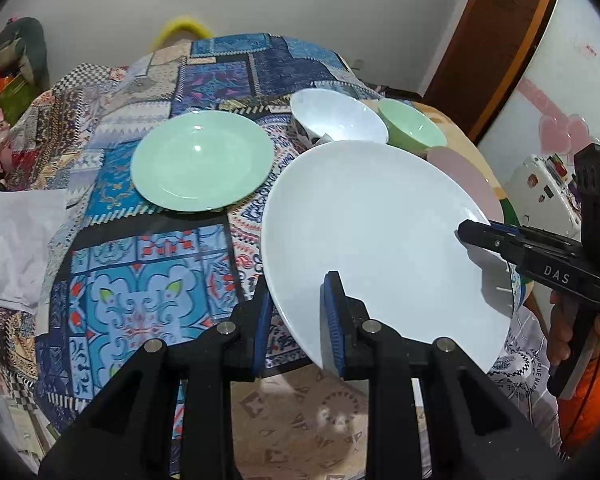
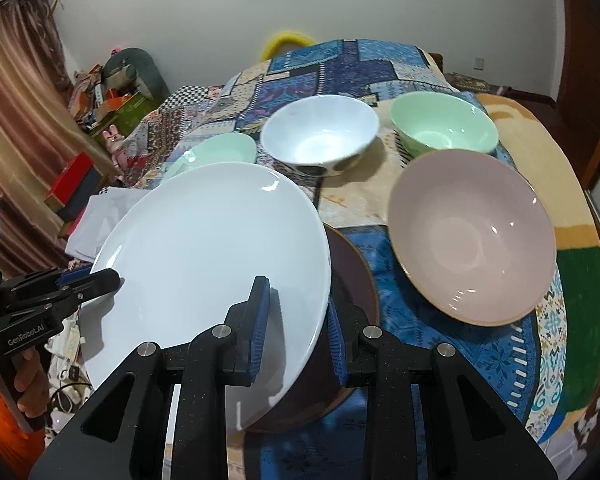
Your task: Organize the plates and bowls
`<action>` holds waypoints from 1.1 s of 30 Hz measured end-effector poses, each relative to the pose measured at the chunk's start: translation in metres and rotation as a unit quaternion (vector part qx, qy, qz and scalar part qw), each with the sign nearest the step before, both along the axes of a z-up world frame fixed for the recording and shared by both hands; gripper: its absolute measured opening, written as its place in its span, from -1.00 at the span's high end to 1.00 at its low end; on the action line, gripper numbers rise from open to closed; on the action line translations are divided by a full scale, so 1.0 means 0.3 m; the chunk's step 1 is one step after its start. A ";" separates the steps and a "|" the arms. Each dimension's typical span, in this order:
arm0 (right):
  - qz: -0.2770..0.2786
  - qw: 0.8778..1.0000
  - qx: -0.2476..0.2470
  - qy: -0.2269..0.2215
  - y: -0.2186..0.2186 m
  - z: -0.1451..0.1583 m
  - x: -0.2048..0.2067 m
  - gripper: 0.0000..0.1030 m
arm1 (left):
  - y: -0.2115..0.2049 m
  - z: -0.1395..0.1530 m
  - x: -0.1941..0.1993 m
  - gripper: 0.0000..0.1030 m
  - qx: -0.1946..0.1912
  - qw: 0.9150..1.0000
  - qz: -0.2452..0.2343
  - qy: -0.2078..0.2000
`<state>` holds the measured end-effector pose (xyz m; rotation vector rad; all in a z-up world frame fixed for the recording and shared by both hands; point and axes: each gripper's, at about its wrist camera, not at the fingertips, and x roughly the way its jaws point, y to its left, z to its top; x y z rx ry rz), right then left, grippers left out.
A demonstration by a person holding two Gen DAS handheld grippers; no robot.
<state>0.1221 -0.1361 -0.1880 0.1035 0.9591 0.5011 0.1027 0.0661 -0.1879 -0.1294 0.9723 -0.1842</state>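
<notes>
Both hand-held grippers clamped the white plate (image 1: 380, 232): left hand-held gripper (image 1: 300, 320) at its 6 o'clock rim, right hand-held gripper (image 2: 296, 328) likewise. The green plate (image 1: 202, 160) lay at 10 o'clock.

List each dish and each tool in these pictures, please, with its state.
White plate: lifted and tilted, gripped at two edges.
Left tool: shut on the white plate.
Right tool: shut on the white plate.
Green plate: flat on the cloth.
White bowl: upright, nothing in it.
Green bowl: upright, nothing in it.
Pink bowl: upright, nothing in it.
Brown plate: under the white plate.
</notes>
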 end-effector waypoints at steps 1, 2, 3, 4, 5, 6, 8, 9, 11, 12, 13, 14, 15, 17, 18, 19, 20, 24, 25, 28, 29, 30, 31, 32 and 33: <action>-0.001 1.000 0.000 0.003 -0.005 -0.008 0.002 0.52 | -0.005 -0.009 0.007 0.51 -0.001 1.000 -0.001 0.004; -0.001 1.000 0.000 0.006 -0.010 -0.018 0.006 0.51 | -0.008 -0.015 0.007 0.51 -0.001 1.000 -0.001 0.006; -0.002 1.000 -0.001 0.010 -0.014 -0.029 0.008 0.51 | -0.014 -0.027 0.015 0.51 -0.001 1.000 -0.002 0.010; -0.002 1.000 -0.001 0.014 -0.016 -0.038 0.012 0.52 | -0.019 -0.036 0.020 0.51 0.000 1.000 -0.003 0.013; -0.003 1.000 -0.001 0.018 -0.021 -0.048 0.019 0.52 | -0.025 -0.050 0.028 0.51 0.000 1.000 -0.004 0.018; -0.003 1.000 -0.001 0.022 -0.025 -0.059 0.022 0.52 | -0.028 -0.058 0.033 0.51 0.000 1.000 -0.004 0.022; -0.004 1.000 0.001 0.029 -0.032 -0.080 0.029 0.52 | -0.035 -0.083 0.045 0.51 -0.001 0.999 -0.006 0.032; -0.005 0.999 0.001 0.035 -0.035 -0.094 0.032 0.52 | -0.037 -0.094 0.051 0.51 -0.002 0.999 -0.006 0.037; -0.006 0.999 0.001 0.041 -0.039 -0.109 0.036 0.52 | -0.044 -0.113 0.060 0.51 -0.002 0.999 -0.007 0.044; -0.006 0.999 0.001 0.044 -0.041 -0.116 0.039 0.52 | -0.047 -0.124 0.066 0.51 -0.001 0.999 -0.008 0.048; -0.007 0.999 0.001 0.047 -0.039 -0.123 0.041 0.52 | -0.052 -0.132 0.069 0.51 0.001 0.999 -0.008 0.050; -0.009 0.999 0.003 0.050 -0.042 -0.128 0.044 0.51 | -0.054 -0.139 0.073 0.51 0.002 0.999 -0.009 0.052; -0.010 0.999 0.008 0.051 -0.046 -0.132 0.045 0.51 | -0.055 -0.148 0.078 0.51 0.003 0.998 -0.010 0.055; -0.010 0.999 0.013 0.051 -0.049 -0.131 0.047 0.51 | -0.052 -0.161 0.091 0.51 0.004 0.998 -0.008 0.060; -0.010 0.999 0.013 0.050 -0.049 -0.130 0.046 0.52 | -0.049 -0.168 0.097 0.51 0.002 0.998 -0.007 0.063; -0.010 0.999 0.012 0.048 -0.049 -0.129 0.049 0.52 | -0.049 -0.169 0.099 0.51 0.001 0.998 -0.006 0.065; -0.009 0.999 0.011 0.046 -0.047 -0.129 0.049 0.52 | -0.049 -0.174 0.102 0.51 0.001 0.998 -0.006 0.067; -0.007 0.999 0.008 0.045 -0.050 -0.131 0.048 0.51 | -0.054 -0.177 0.104 0.51 0.007 0.998 -0.006 0.065; -0.006 0.999 0.008 0.046 -0.049 -0.131 0.049 0.51 | -0.055 -0.178 0.103 0.51 0.008 0.998 -0.006 0.065; -0.004 0.999 0.003 0.046 -0.046 -0.133 0.045 0.51 | -0.056 -0.200 0.114 0.50 0.006 0.997 -0.004 0.080; -0.003 0.999 0.004 0.043 -0.048 -0.129 0.044 0.51 | -0.056 -0.211 0.114 0.48 0.004 0.997 -0.004 0.083; -0.003 0.999 0.001 0.042 -0.050 -0.127 0.043 0.51 | -0.056 -0.215 0.112 0.48 0.002 0.997 -0.004 0.082; -0.002 0.999 -0.001 0.042 -0.052 -0.127 0.048 0.51 | -0.056 -0.215 0.111 0.48 -0.001 0.997 -0.005 0.081; -0.002 0.999 0.000 0.043 -0.054 -0.127 0.050 0.51 | -0.056 -0.216 0.112 0.48 -0.001 0.997 -0.006 0.081; -0.002 0.999 0.001 0.044 -0.056 -0.127 0.051 0.52 | -0.056 -0.217 0.112 0.48 -0.001 0.997 -0.005 0.081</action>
